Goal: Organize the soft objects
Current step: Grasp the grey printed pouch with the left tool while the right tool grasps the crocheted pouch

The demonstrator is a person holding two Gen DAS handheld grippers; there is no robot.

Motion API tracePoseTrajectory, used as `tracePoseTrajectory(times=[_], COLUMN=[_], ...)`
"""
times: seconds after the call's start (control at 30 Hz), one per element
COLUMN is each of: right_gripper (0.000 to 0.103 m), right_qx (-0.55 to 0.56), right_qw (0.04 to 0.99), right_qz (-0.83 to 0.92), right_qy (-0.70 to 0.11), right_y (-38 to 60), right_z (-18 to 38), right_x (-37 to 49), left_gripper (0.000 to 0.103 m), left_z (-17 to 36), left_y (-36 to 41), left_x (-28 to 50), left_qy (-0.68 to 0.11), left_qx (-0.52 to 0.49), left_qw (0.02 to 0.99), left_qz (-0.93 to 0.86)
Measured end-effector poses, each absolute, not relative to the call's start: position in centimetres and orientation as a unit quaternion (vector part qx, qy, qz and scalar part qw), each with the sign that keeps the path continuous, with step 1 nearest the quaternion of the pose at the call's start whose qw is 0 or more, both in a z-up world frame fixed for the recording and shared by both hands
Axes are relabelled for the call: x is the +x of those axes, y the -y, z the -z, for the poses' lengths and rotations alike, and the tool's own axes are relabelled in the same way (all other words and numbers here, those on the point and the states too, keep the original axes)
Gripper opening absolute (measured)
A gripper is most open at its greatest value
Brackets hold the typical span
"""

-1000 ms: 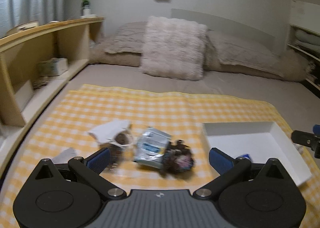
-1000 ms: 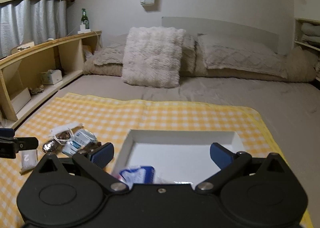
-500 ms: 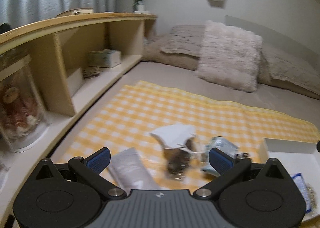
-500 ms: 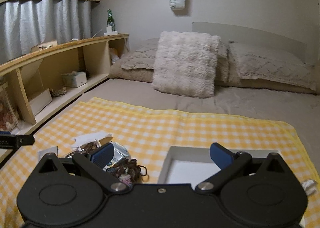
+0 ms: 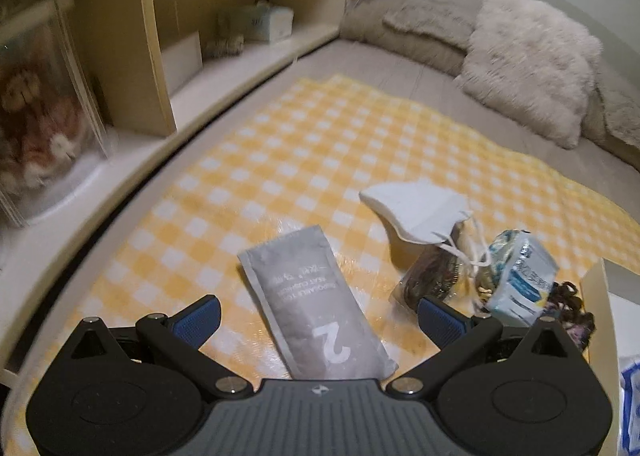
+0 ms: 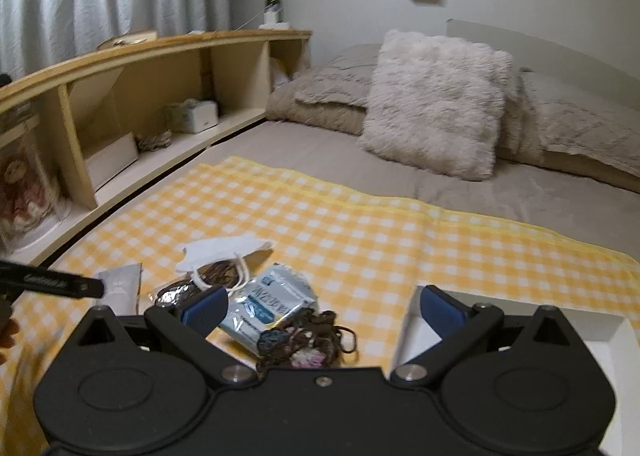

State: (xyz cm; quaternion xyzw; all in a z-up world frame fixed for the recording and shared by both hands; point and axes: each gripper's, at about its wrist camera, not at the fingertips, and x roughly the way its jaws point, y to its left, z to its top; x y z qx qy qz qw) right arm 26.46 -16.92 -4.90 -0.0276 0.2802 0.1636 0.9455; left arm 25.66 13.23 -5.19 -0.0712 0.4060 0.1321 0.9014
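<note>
A grey sachet marked "2" (image 5: 316,304) lies on the yellow checked cloth (image 5: 304,144), between the fingers of my open left gripper (image 5: 320,320). To its right lie a white face mask (image 5: 416,212), a clear bag of dark items (image 5: 432,280), a blue-white tissue pack (image 5: 520,280) and dark hair ties (image 5: 572,308). My right gripper (image 6: 324,308) is open and empty above the tissue pack (image 6: 268,304) and hair ties (image 6: 308,340). The white tray (image 6: 408,328) is at its right. The mask (image 6: 220,248) and sachet (image 6: 120,288) lie further left.
A wooden shelf unit (image 5: 160,36) runs along the left with boxes and a plush toy in a clear case (image 5: 36,124). A fluffy pillow (image 6: 436,104) and beige pillows lie at the bed's head. The left gripper's finger (image 6: 52,280) shows at the left edge.
My left gripper has swung left and down over the grey sachet, which now lies between its fingers. My right gripper has moved left from over the tray to the tissue pack and hair ties.
</note>
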Motion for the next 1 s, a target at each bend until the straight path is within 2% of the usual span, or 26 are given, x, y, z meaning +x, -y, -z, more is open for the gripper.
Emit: tracePoseTrajectory(times=[0.27,0.47,0.73,0.83,0.87,0.9,1.0], right_gripper=[0.102,0.097,0.091,0.079,0.069,0.066,0.057], right_qx=[-0.101,-0.179,-0.189,-0.195,-0.195,-0.198,-0.201], right_qw=[0.924,0.899,0.882,0.875,0.872,0.868,0.867], right_qz=[-0.197,-0.219,-0.226,-0.223,-0.224,-0.222,-0.219], right_qy=[-0.313,-0.334,-0.366,-0.383,-0.390,-0.397,-0.400], right_y=[14.6,12.9,11.0,10.6,10.5,10.5,10.8], right_z=[8.2,11.1,13.9,14.5,14.6,14.7,14.4], right_x=[29.8,31.7,34.0,34.2,34.2,34.2,33.9], left_gripper=[0.103,0.103,0.103,0.102,0.099,0.096,0.077], left_z=[8.7,10.7,11.7,11.9,11.9,11.8,11.6], left_y=[-13.8,-14.9,-14.8,-14.5,-14.6,-14.8,-15.3], left_x=[29.8,31.3,31.2,30.8,30.7,30.5,30.2], left_qy=[-0.448,-0.475,-0.493,-0.504,-0.504,-0.505,-0.508], left_qx=[-0.068,-0.066,-0.040,-0.009,-0.007,-0.009,-0.008], left_qw=[0.879,0.862,0.858,0.852,0.852,0.852,0.851], left_qz=[-0.149,-0.163,-0.138,-0.141,-0.140,-0.140,-0.133])
